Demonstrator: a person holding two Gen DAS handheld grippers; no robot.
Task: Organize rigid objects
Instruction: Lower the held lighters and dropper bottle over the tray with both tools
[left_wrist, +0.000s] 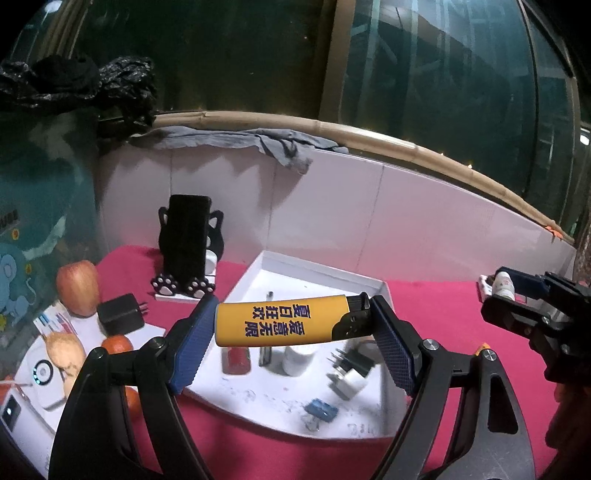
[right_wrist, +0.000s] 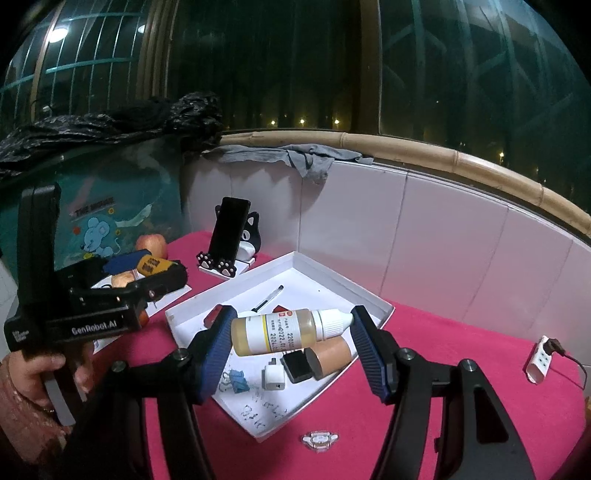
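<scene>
My left gripper (left_wrist: 291, 325) is shut on a yellow lighter (left_wrist: 284, 320), held crosswise above the white tray (left_wrist: 321, 275). My right gripper (right_wrist: 291, 332) is shut on a small dropper bottle (right_wrist: 284, 330) of yellowish liquid with a white cap, also held above the tray (right_wrist: 332, 275). In the tray lie a pen (right_wrist: 267, 297), a blue binder clip (right_wrist: 238, 380), a white plug (right_wrist: 274, 376), a black block (right_wrist: 297, 365) and a tan cylinder (right_wrist: 330, 356). The left gripper also shows in the right wrist view (right_wrist: 147, 269), the right gripper in the left wrist view (left_wrist: 517, 290).
A phone on a cat-shaped stand (left_wrist: 186, 247) stands behind the tray. An apple (left_wrist: 77, 288), oranges (left_wrist: 116, 343), a black charger (left_wrist: 120, 314) and white devices lie at the left. A white power strip (right_wrist: 539, 358) lies at the right on the red cloth. A white wall rises behind.
</scene>
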